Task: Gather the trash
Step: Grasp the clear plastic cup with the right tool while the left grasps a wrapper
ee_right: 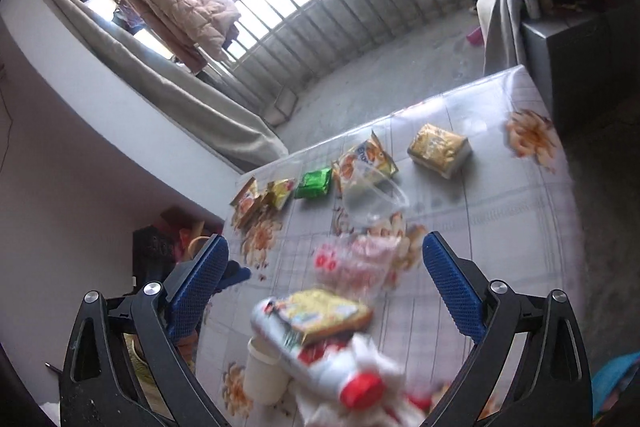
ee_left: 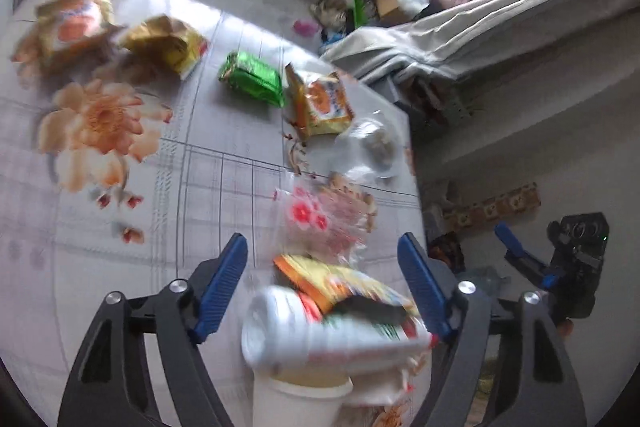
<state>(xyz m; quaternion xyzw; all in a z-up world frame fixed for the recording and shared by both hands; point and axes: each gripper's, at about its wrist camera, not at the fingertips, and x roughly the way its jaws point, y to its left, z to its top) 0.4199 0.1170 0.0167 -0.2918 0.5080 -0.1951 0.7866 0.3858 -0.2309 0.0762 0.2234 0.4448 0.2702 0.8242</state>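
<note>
Both hand-held grippers, left (ee_left: 322,287) and right (ee_right: 324,287), hang released above a flower-print surface (ee_left: 120,267). Trash lies near: a white bottle (ee_left: 320,339) atop a paper cup (ee_left: 296,399), with wrappers. The bottle looks precarious; a nudge could roll it off.

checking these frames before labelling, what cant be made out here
- White bottle label: motion blur smears the print in both wrist views.
- White paper cup: bottom cut off by the left wrist frame edge; contents hidden by the bottle.
- Clear plastic cup: whether anything is inside is unclear, blurred and see-through.
- Far wrappers: too small and blurred to read.
- Left gripper and right gripper: open, holding nothing.
</note>
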